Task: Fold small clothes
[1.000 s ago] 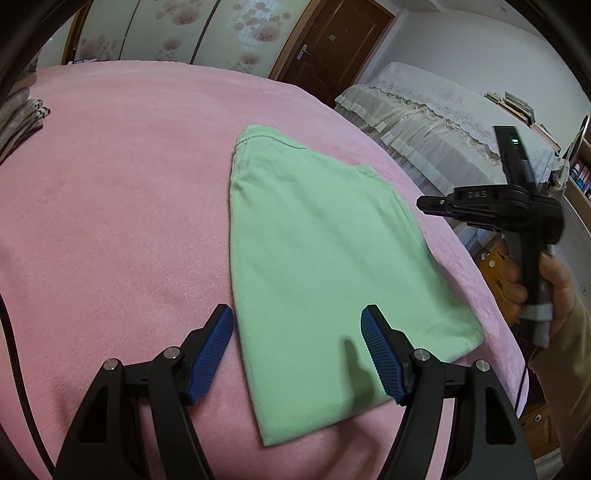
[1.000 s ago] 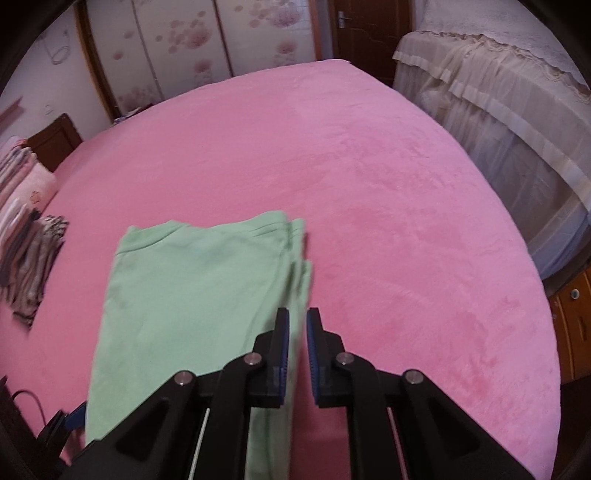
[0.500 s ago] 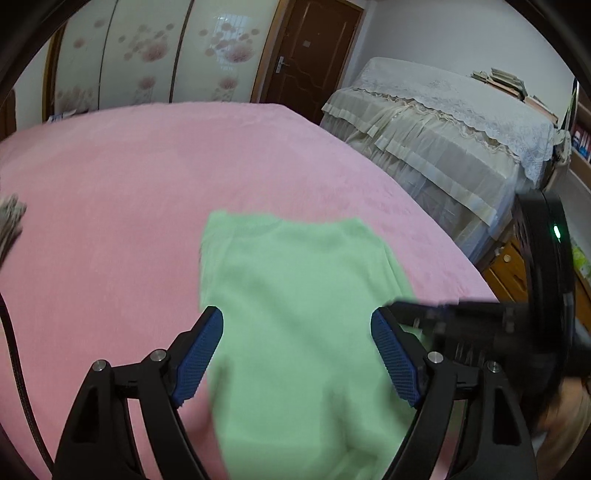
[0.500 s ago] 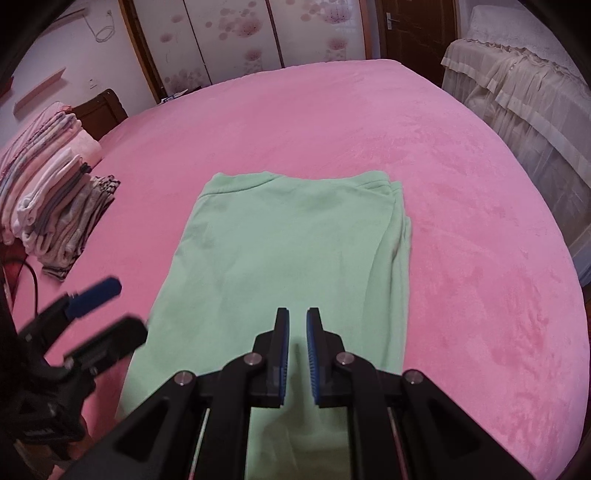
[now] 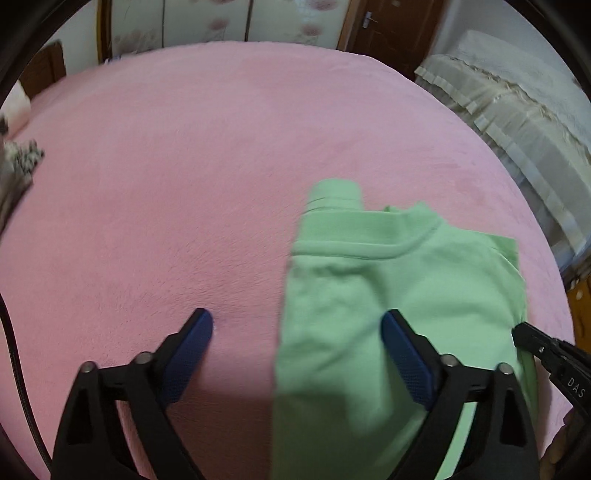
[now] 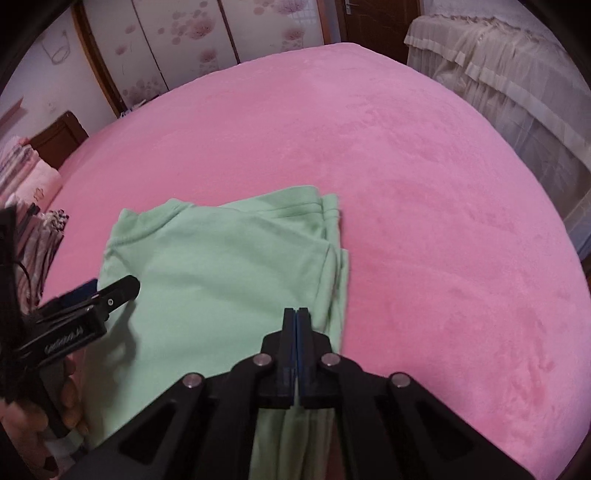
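Note:
A light green folded shirt [image 5: 388,295] lies flat on the pink blanket [image 5: 166,184]. My left gripper [image 5: 297,332] is open and straddles the shirt's left edge, one finger over the blanket, one over the cloth. In the right wrist view the shirt [image 6: 221,266] lies ahead and left. My right gripper [image 6: 296,314] is shut, its tips over the shirt's near right part, close to the layered right edge. Whether cloth is pinched between the pads I cannot tell. The left gripper [image 6: 107,295] shows at that view's left, and the right gripper's tip [image 5: 532,339] at the left view's right.
A pile of folded clothes [image 6: 26,206] lies at the blanket's far left. A lace-covered piece of furniture [image 6: 498,74] stands to the right, wardrobe doors [image 6: 184,40] and a brown door [image 5: 388,26] behind. The blanket's edge drops off on the right.
My left gripper has swung left, so the shirt now sits to its right. My right gripper's jaws have closed fully. The shirt's collar end now looks closer in both views.

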### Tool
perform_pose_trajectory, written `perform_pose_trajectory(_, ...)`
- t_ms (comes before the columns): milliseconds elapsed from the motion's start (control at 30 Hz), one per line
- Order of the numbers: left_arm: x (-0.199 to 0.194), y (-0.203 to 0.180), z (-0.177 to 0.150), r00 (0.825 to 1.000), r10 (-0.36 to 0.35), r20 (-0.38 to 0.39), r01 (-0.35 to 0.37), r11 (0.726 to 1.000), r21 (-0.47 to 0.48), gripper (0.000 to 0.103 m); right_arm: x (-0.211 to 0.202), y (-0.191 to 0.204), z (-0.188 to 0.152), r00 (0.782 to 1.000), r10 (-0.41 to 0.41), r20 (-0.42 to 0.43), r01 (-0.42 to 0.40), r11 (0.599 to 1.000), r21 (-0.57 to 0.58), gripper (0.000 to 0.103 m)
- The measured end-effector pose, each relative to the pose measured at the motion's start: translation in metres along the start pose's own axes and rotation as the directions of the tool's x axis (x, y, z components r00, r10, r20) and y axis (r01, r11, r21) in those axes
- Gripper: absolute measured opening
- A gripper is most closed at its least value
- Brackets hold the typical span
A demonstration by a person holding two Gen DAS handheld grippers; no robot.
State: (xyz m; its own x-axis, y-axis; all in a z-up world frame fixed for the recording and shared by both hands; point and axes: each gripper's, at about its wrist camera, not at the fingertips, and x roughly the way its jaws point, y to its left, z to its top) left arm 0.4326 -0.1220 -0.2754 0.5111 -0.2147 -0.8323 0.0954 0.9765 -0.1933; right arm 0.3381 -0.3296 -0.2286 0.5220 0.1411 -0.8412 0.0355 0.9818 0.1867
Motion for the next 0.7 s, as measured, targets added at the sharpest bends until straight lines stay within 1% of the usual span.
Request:
perform_pose_trajectory(100, 0.0, -0.002, -0.006, 1.0, 0.016, 0.023, -0.018, 0.998, 0.053, 0.095, 0.001, -0.002, -0.003, 1.0, 0.006, 0.01, -0.006, 1.0, 0.0, 0.0)
perform_pose_trajectory(200, 0.001, -0.003, -0.004, 1.0, 0.014, 0.016, -0.015, 0.999, 0.048, 0.095, -0.001, -0.004, -0.001, 1.0, 0.022, 0.007, -0.022, 1.0, 0.022, 0.0)
perform_pose_trajectory(267, -0.002, -0.001, -0.002, 1.0, 0.005, 0.012, -0.006, 0.999, 0.05, 0.095, -0.009, -0.008, 0.002, 0.998, 0.064, 0.009, -0.065, 0.997, 0.048, 0.001)
perform_pose_trajectory(300, -0.007, -0.001, -0.001, 1.0, 0.004, 0.013, -0.005, 0.998, 0.058, 0.095, -0.017, -0.01, 0.003, 0.996, 0.081, 0.022, -0.082, 0.995, 0.058, 0.003)
perform_pose_trajectory(433, -0.036, 0.009, 0.0, 0.999, 0.0, 0.042, -0.003, 0.997, 0.075, 0.095, -0.042, -0.011, 0.005, 0.995, 0.086, 0.057, -0.089, 0.995, 0.054, 0.003)
perform_pose_trajectory(500, -0.054, 0.012, -0.002, 0.998, -0.015, 0.056, 0.011, 0.997, 0.076, 0.095, -0.054, -0.01, 0.005, 0.995, 0.084, 0.061, -0.087, 0.995, 0.048, 0.003)
perform_pose_trajectory(600, -0.092, 0.019, -0.004, 0.995, -0.055, 0.08, 0.047, 0.995, 0.092, 0.098, -0.075, -0.008, 0.001, 0.993, 0.089, 0.074, -0.092, 0.995, 0.046, 0.003)
perform_pose_trajectory(667, -0.112, 0.022, -0.004, 0.993, -0.074, 0.087, 0.065, 0.992, 0.105, 0.098, -0.089, -0.005, -0.002, 0.992, 0.093, 0.085, -0.097, 0.995, 0.04, 0.008)
perform_pose_trajectory(700, -0.123, 0.023, -0.004, 0.993, -0.079, 0.09, 0.069, 0.991, 0.111, 0.099, -0.097, -0.003, -0.004, 0.992, 0.09, 0.094, -0.093, 0.995, 0.033, 0.014)
